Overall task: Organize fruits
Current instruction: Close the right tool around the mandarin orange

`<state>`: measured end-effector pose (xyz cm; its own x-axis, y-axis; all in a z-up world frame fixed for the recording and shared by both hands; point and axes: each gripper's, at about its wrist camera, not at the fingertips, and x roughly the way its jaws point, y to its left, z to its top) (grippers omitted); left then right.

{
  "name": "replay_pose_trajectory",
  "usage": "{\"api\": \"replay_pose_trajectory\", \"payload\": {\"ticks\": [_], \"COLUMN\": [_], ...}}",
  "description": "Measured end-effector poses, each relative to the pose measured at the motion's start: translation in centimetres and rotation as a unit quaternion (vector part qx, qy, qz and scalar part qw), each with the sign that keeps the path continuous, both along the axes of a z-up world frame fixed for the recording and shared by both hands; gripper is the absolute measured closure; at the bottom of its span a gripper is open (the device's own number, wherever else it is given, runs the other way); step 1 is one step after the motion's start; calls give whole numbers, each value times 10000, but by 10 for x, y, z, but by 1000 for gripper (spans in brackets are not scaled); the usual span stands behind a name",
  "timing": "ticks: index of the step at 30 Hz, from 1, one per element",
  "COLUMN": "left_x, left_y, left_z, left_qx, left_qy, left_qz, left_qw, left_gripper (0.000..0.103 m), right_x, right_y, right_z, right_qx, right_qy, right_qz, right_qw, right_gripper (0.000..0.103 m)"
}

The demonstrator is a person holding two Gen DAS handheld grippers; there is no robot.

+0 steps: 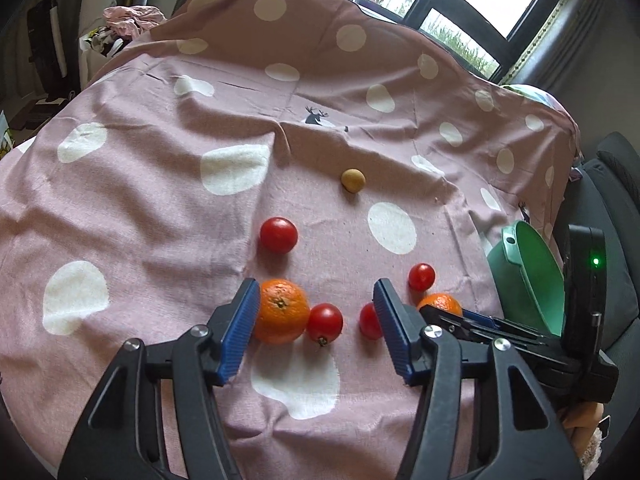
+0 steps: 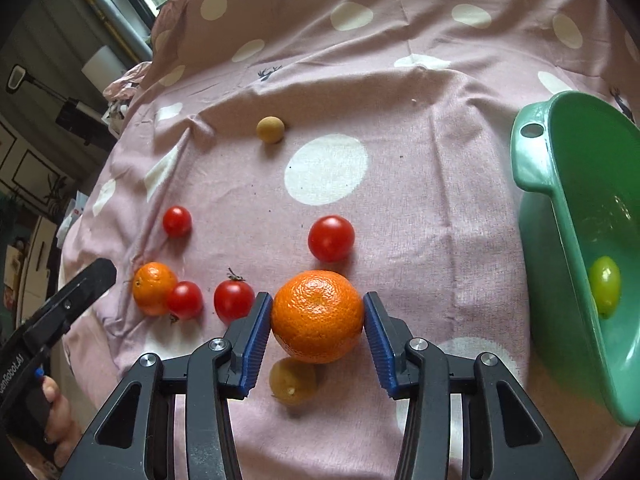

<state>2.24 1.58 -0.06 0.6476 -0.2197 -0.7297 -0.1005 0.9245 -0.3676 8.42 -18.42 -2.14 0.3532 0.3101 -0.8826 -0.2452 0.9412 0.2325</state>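
In the right wrist view my right gripper is shut on a large orange, one blue pad on each side. A brownish round fruit lies just under it. In the left wrist view my left gripper stands open over the spotted pink cloth. Between its fingers lie a smaller orange beside the left pad, a tomato, and a second tomato half hidden by the right pad. The right gripper and its orange show at the right.
A green bowl at the right edge holds a green grape. Loose tomatoes and a tan fruit lie further back. The left tool's finger and a hand are at far left. Windows stand behind the cloth.
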Motion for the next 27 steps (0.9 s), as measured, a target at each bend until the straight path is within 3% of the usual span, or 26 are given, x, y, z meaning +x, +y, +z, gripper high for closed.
{"api": "replay_pose_trajectory", "payload": {"ticks": [6,10,13,17,27], "left_x": [4,6,10,16,30], "left_y": [-19,-41,-62,-83,-104], "left_z": [-6,-6,-9,-16,-34], "left_qx": [-194,-335,-380,-575,-632], "left_qy": [54,18,45,116,408], "left_qz": [-337,-736,-1060,-1397,-1517], "left_qw": [9992,9967,9936,9885,9856], "left_gripper": [45,45,46,48,53], "right_x": [4,0,-2,3,11], "right_y": [-7,-23,-32,-39,-36], "right_z": [-1,18,29,26,7], "right_qx": [249,634,733,953,1023], "right_qy": [115,-89,-280,-180,98], "right_qz": [3,-117,-191,-288,-271], "right_qw": [9996,9979,9967,9949,9943], "right_gripper": [55,45,45,45,50]}}
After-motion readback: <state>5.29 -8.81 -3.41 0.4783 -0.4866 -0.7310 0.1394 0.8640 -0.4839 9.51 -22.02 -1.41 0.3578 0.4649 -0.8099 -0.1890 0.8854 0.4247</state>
